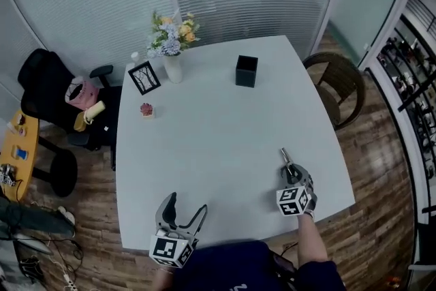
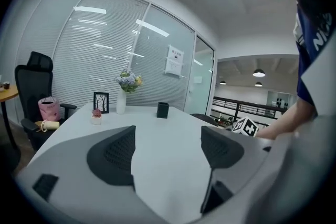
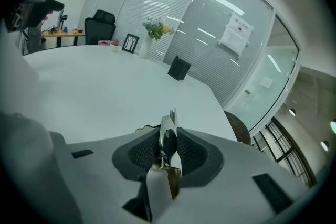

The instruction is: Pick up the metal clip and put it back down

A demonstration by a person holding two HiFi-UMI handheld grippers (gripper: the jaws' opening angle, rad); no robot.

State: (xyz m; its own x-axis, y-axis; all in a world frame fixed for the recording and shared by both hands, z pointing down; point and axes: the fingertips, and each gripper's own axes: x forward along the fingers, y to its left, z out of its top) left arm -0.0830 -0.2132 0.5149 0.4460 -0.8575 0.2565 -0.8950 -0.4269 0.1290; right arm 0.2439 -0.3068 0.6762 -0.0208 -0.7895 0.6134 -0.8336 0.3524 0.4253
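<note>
Here, at left, the left gripper [image 1: 185, 206] hovers over the near edge of the white tabletop [image 1: 225, 119] with its jaws spread wide and nothing between them, taking no part in the task. At right, the right gripper [image 1: 289, 172] is clamped on the metal clip [image 3: 168, 134], whose shiny end projects beyond the pads, low over the tabletop's near right part; whether it touches cannot be told. The pick-up thus reads as done, leaving the set-down and release of the clip.
</note>
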